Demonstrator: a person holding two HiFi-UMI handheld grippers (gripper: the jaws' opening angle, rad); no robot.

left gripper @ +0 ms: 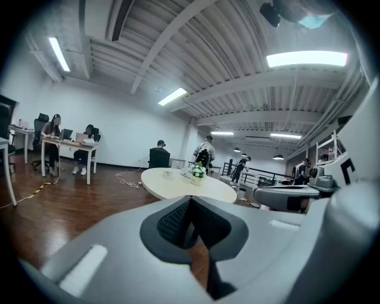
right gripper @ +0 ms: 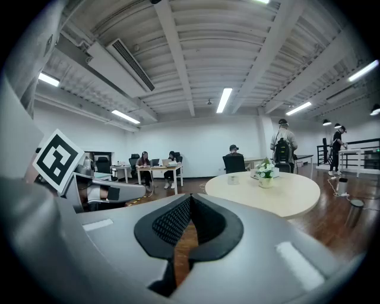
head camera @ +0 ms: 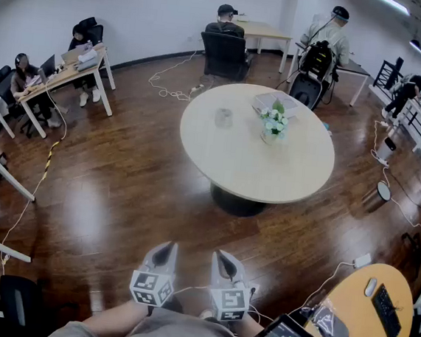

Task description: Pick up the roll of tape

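The roll of tape point(head camera: 223, 117) is a small clear ring lying on the left part of the round cream table point(head camera: 283, 178), far ahead of me. It shows small on the table in the left gripper view point(left gripper: 168, 174) and in the right gripper view point(right gripper: 233, 179). My left gripper point(head camera: 164, 250) and right gripper point(head camera: 225, 260) hang side by side over the wooden floor at the bottom of the head view, well short of the table. Both point toward it. The left gripper point(left gripper: 190, 202) is shut with nothing in it. The right gripper point(right gripper: 190, 199) is shut too, and empty.
A vase of white flowers point(head camera: 274, 123) and a clear box point(head camera: 274, 102) stand on the table behind the tape. Cables point(head camera: 172, 90) trail on the floor. People sit at desks point(head camera: 64, 76) to the left and back. An orange desk point(head camera: 367, 312) stands at my right.
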